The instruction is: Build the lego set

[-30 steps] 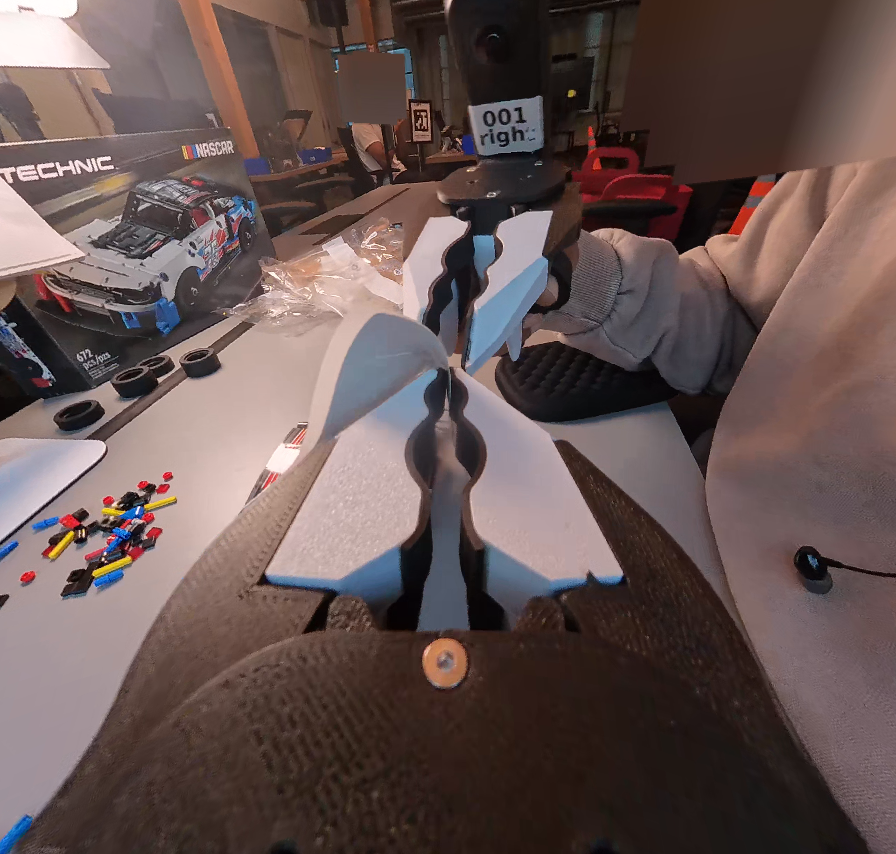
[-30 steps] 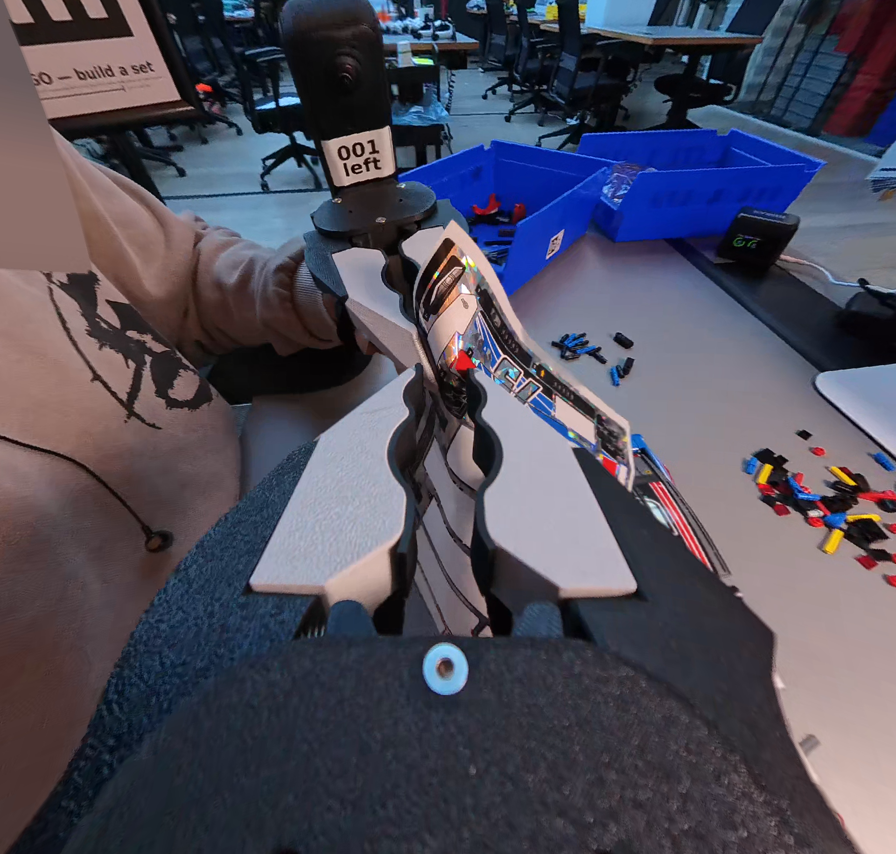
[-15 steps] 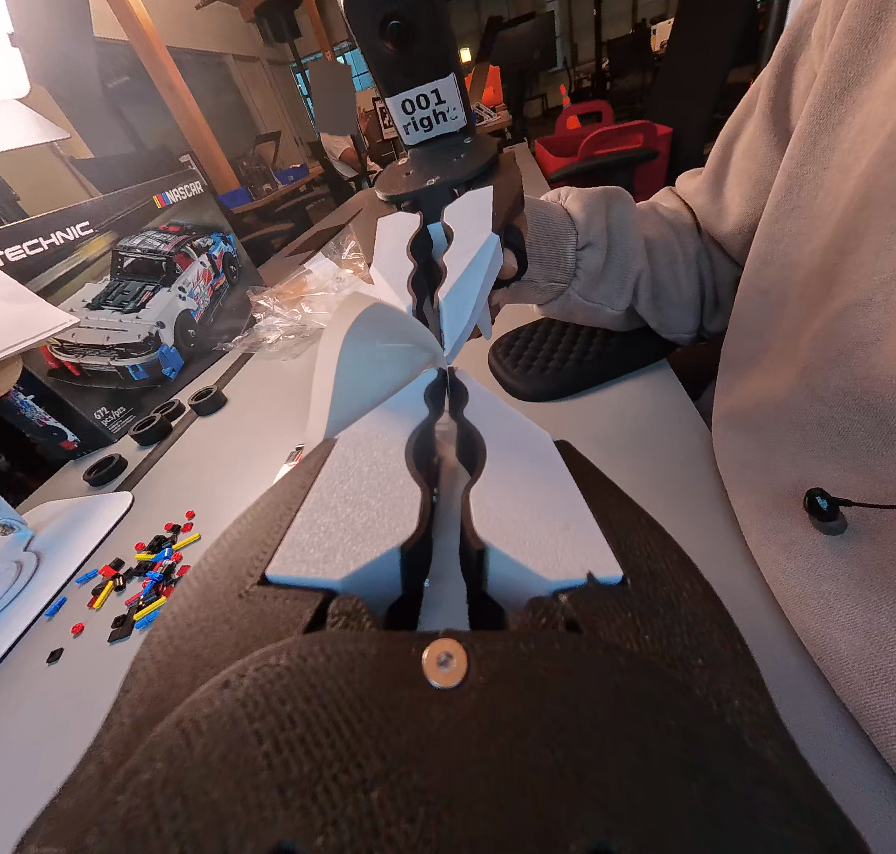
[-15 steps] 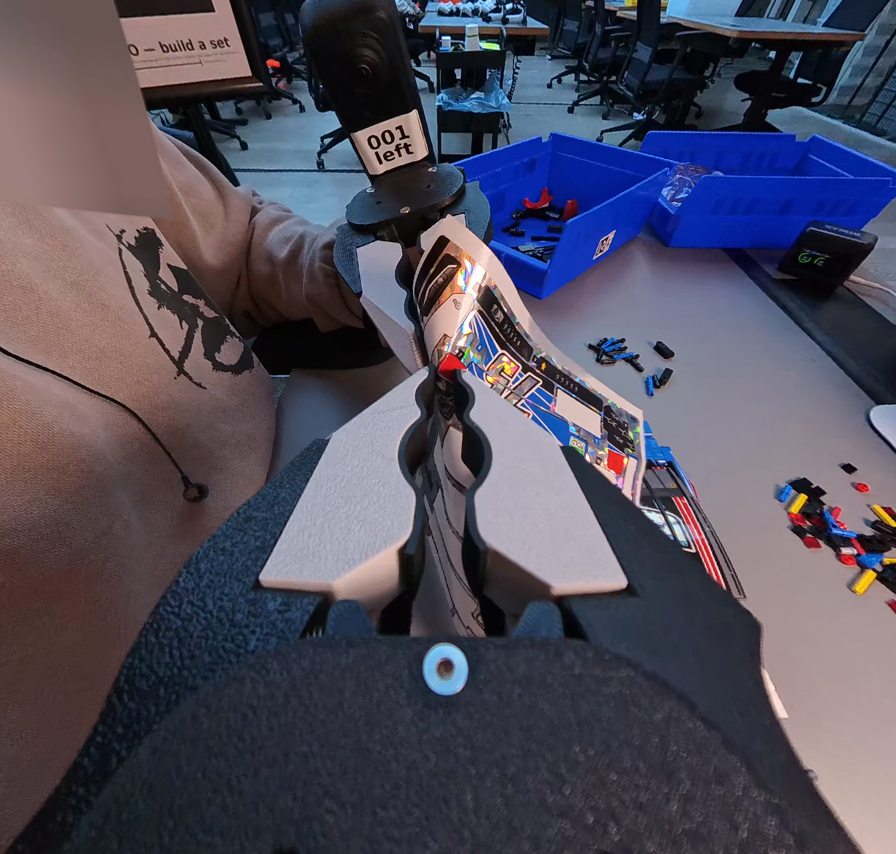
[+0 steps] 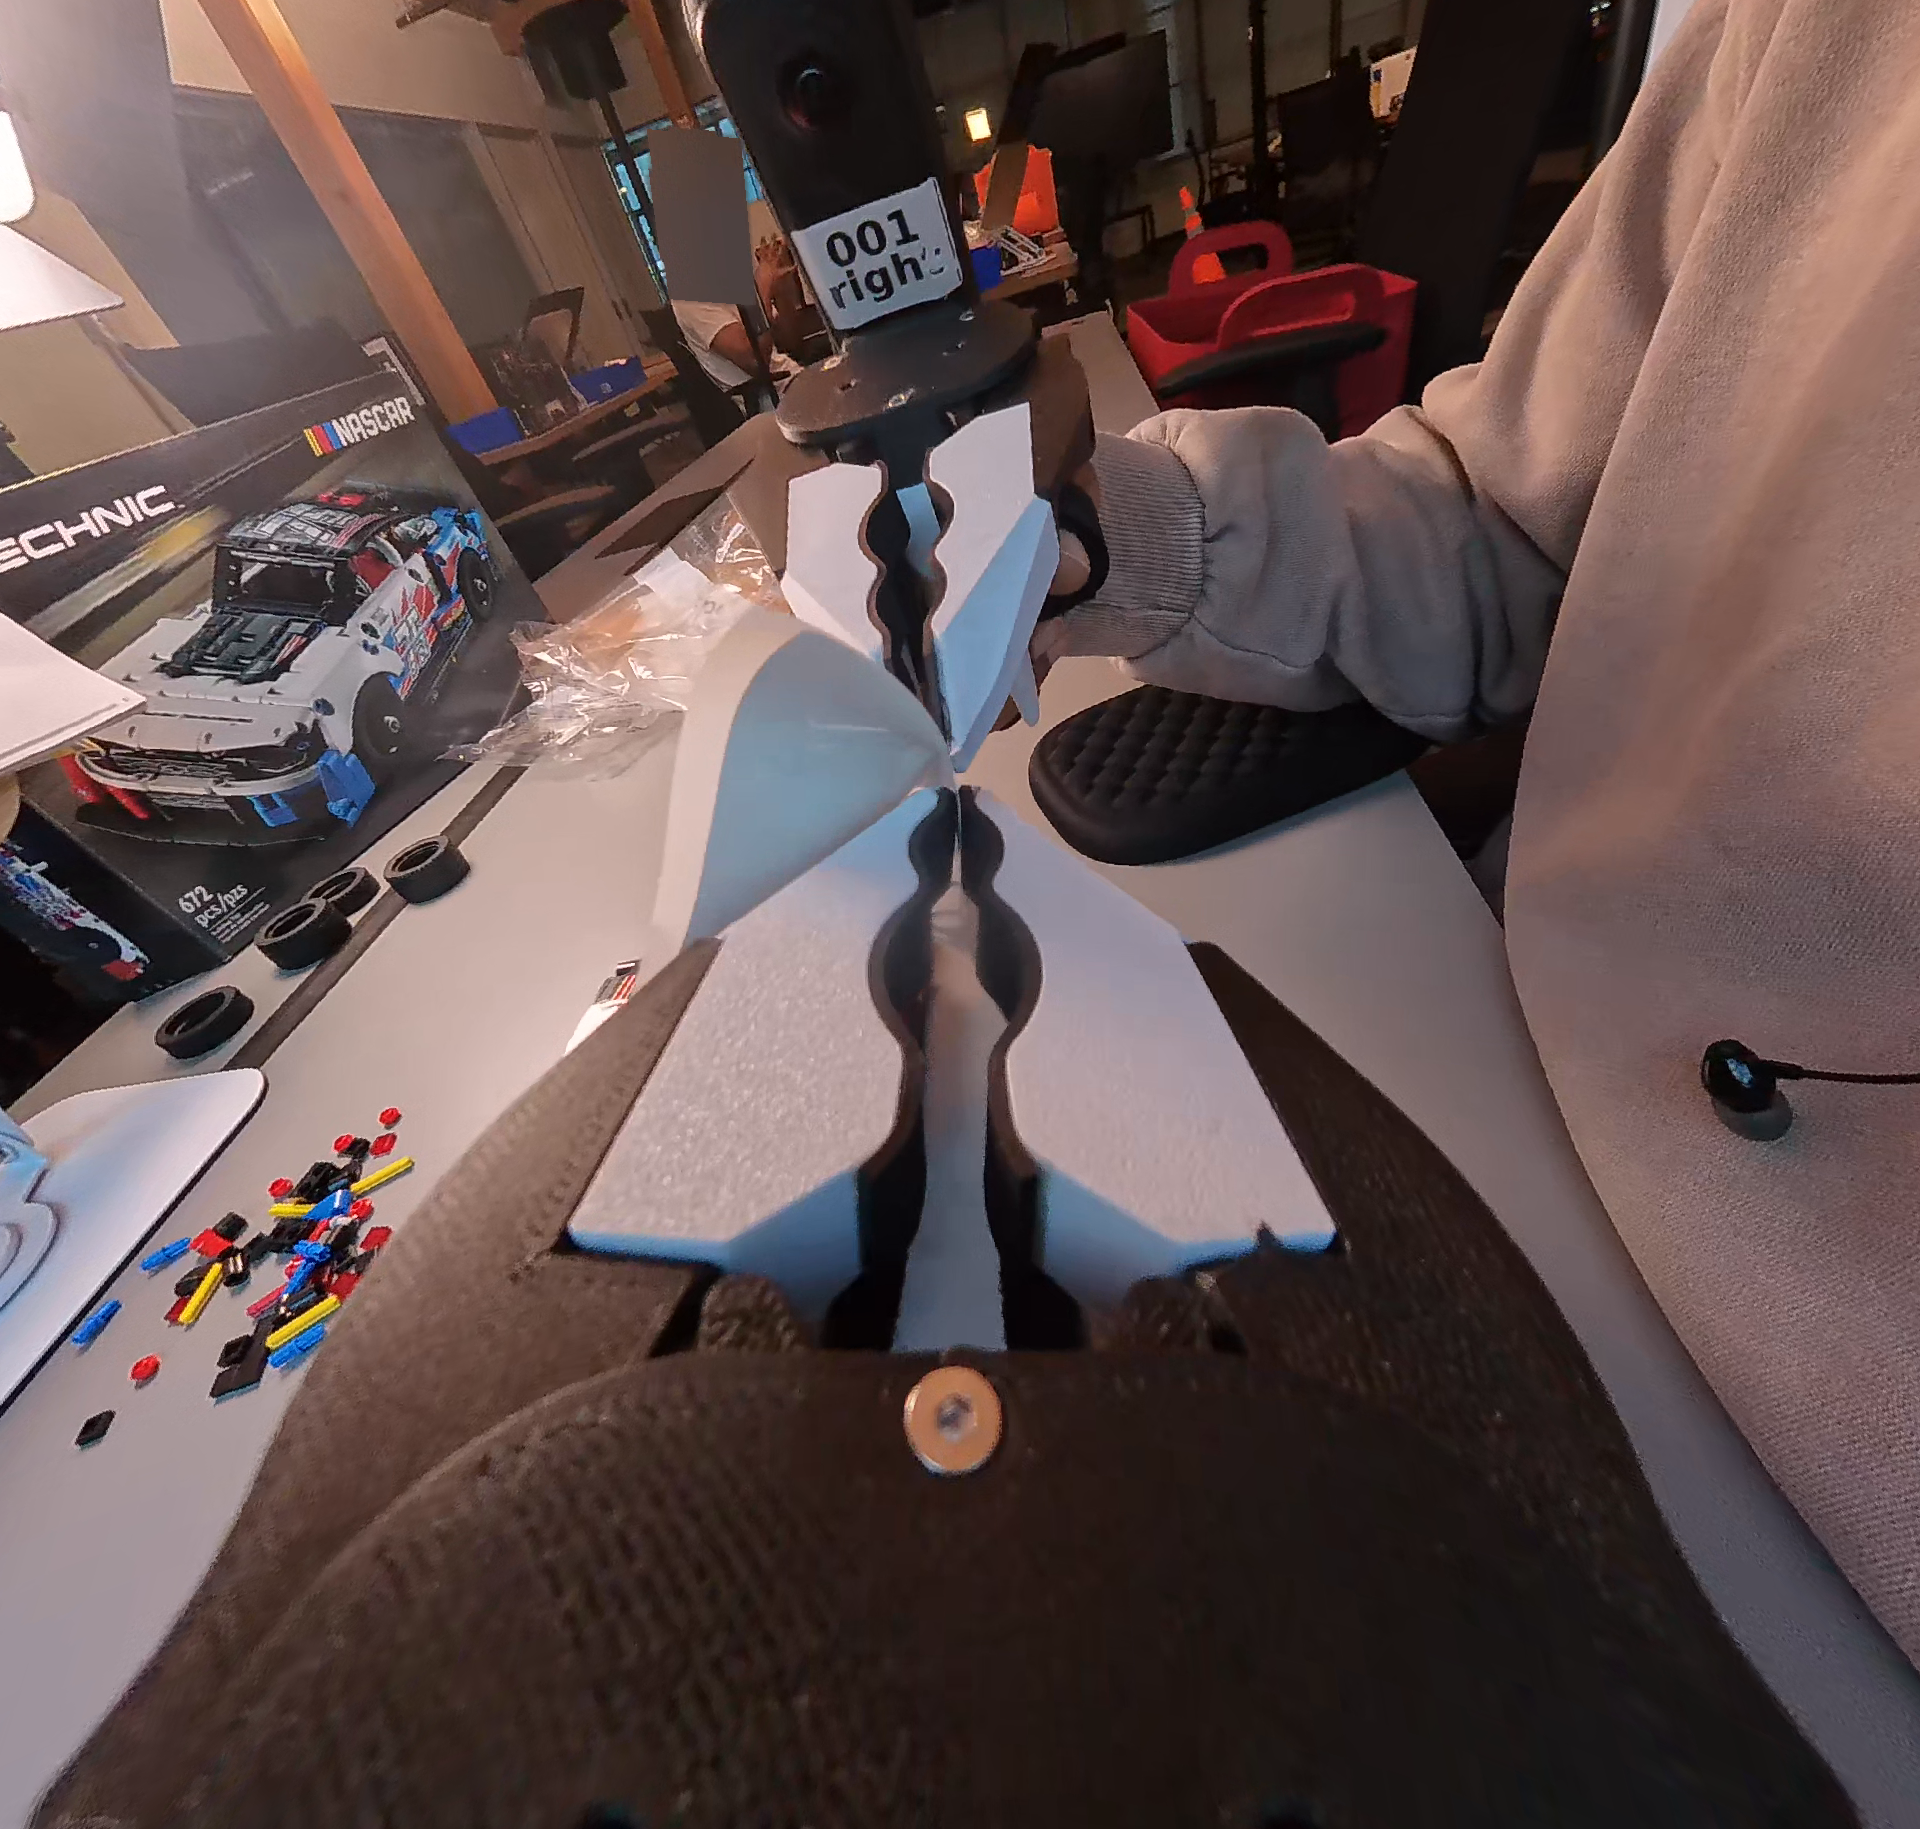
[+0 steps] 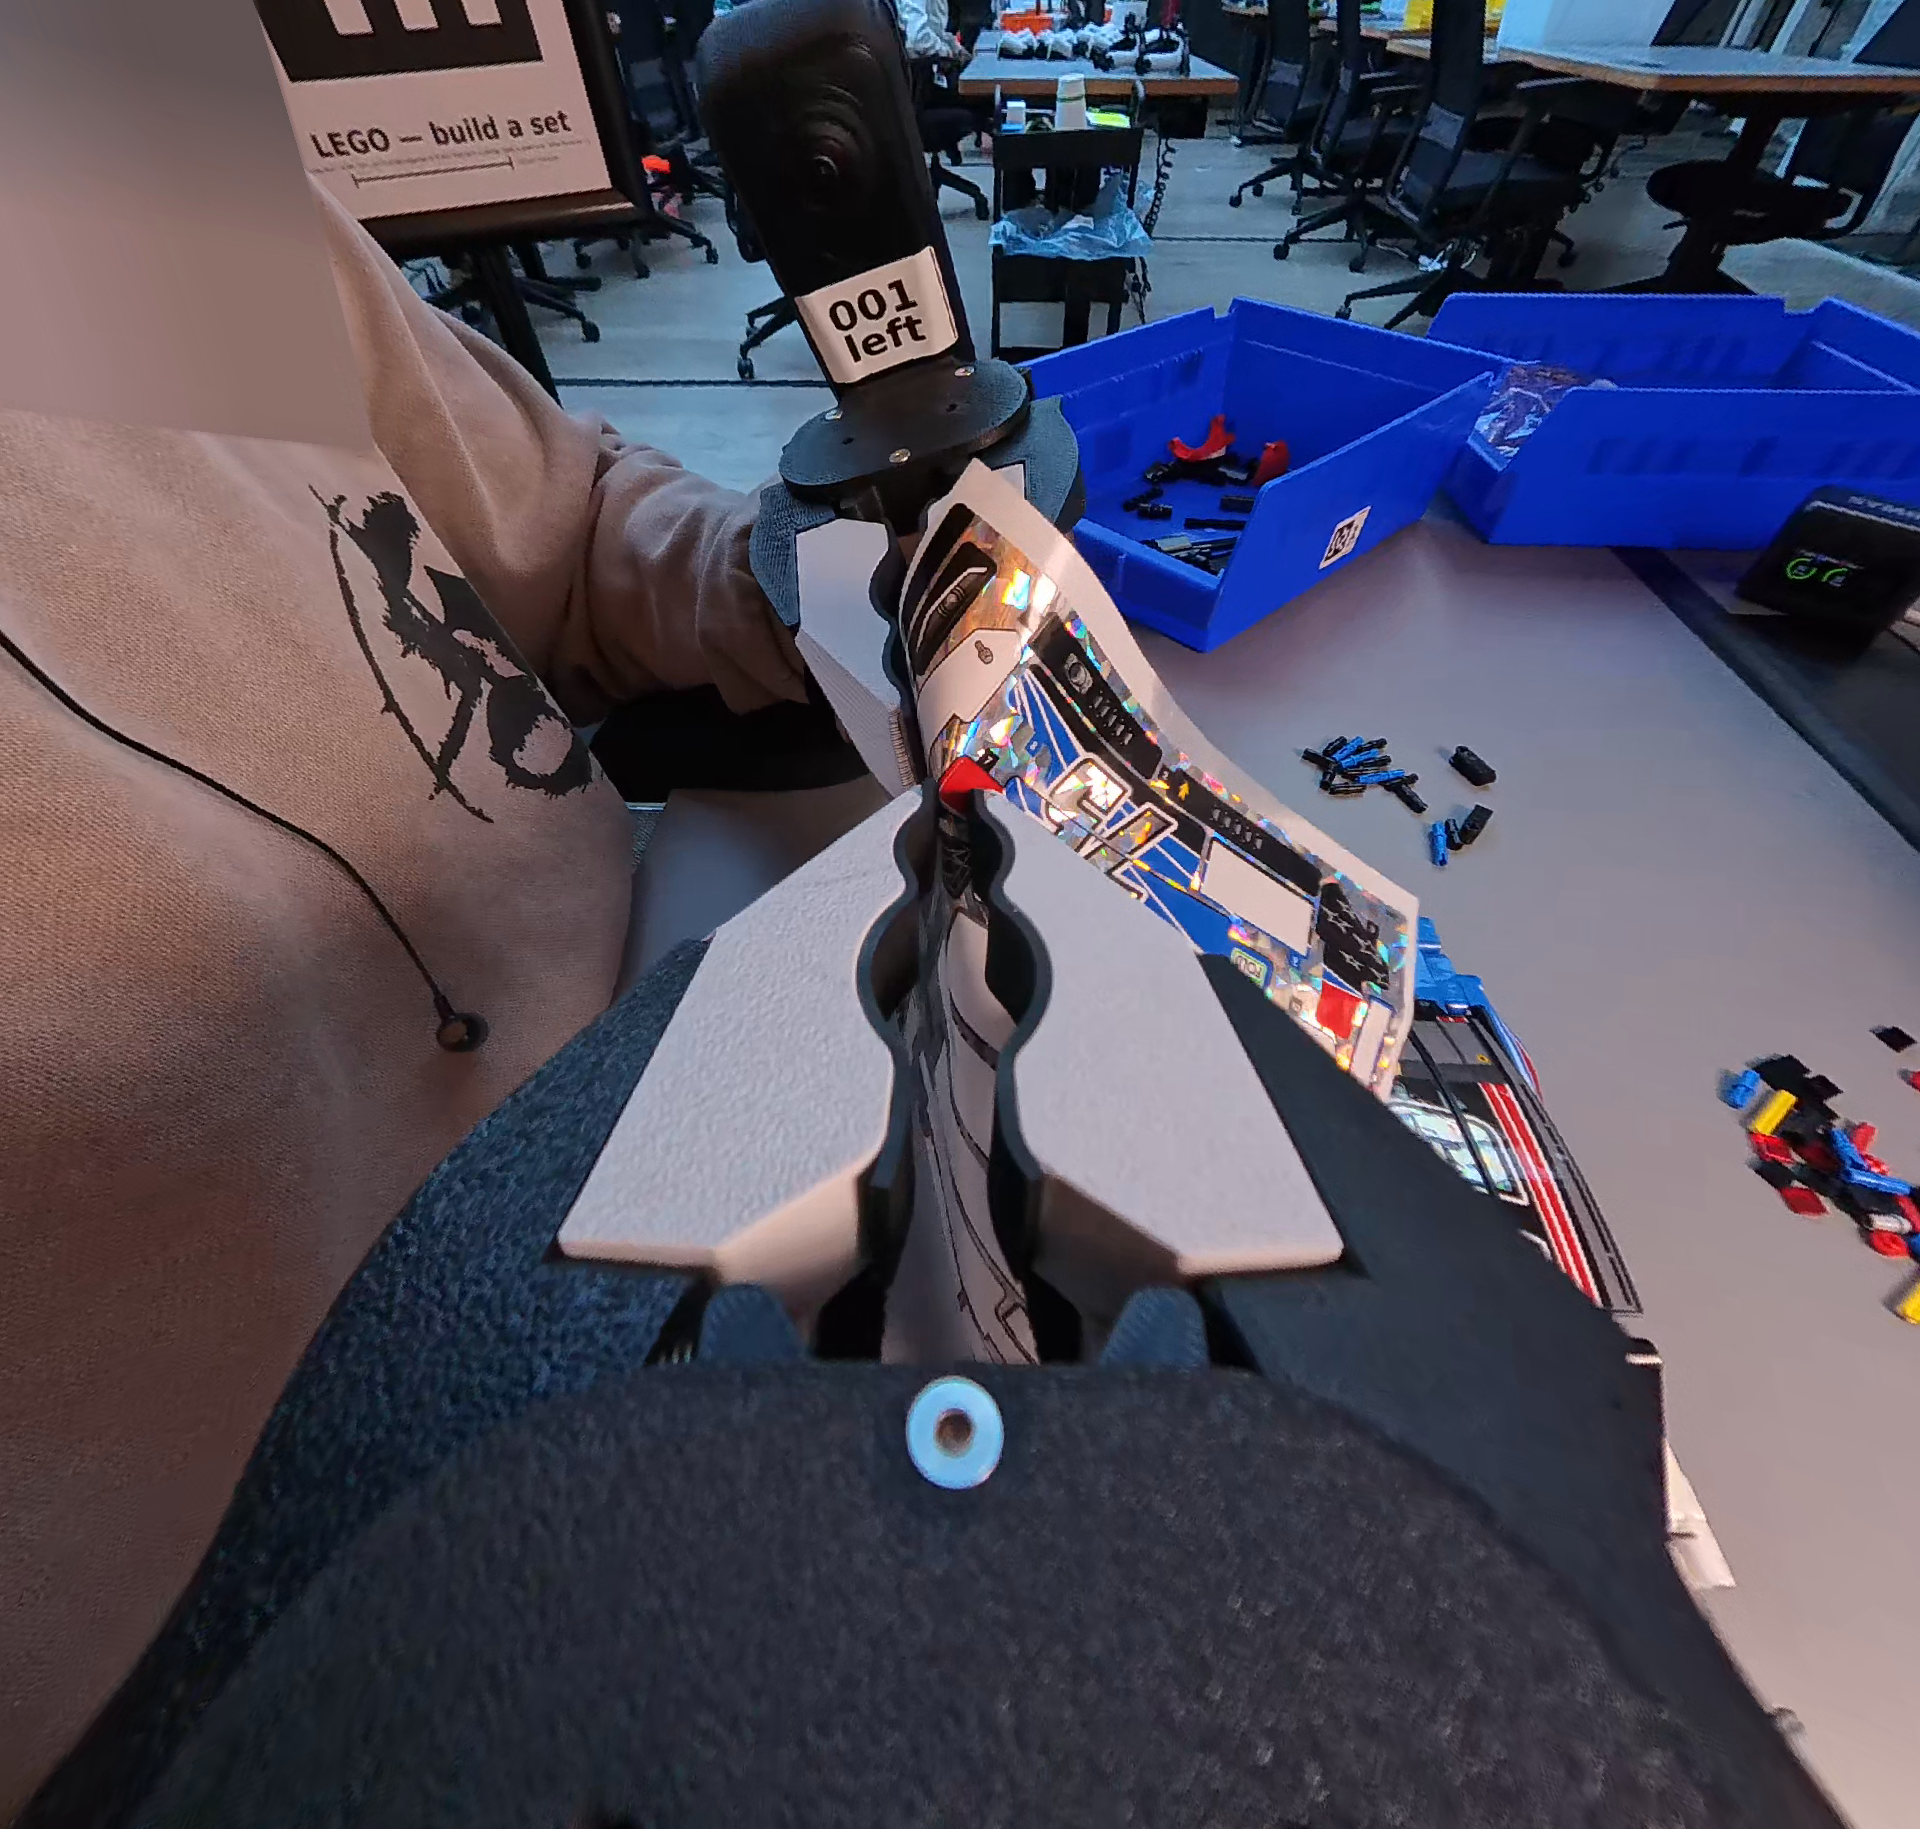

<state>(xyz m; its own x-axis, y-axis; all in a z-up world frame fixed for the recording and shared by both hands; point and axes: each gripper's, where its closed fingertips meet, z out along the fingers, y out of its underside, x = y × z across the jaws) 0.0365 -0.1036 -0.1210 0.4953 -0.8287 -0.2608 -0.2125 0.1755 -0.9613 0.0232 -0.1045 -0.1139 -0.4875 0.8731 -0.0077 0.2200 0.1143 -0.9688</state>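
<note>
Holographic foil and blue print cover the face of the sticker sheet (image 6: 1143, 823), which is held off the table (image 6: 1621, 740) between both tools. The right tool (image 6: 951, 803) is pressed together on the sheet's near corner, at a small red sticker that sits right at its fingertips. The left tool (image 5: 954, 792) pinches the same sheet from the opposite side; in its own view only the sheet's plain white back (image 5: 790, 782) shows, curling away to its left.

Judgement: the step in hand is sticker handling, most likely peeling the red sticker from its backing, with no brick assembly under way. The next move calls for a slow, shallow pull by one tool while the other keeps the sheet steady; too sharp a pull may crease or tear the sticker.

A second printed sheet (image 6: 1496, 1135) lies flat on the table just right of the right tool. Loose coloured pieces (image 6: 1818, 1145) lie farther right, well apart from both tools. Blue bins (image 6: 1299, 470) stand beyond.
</note>
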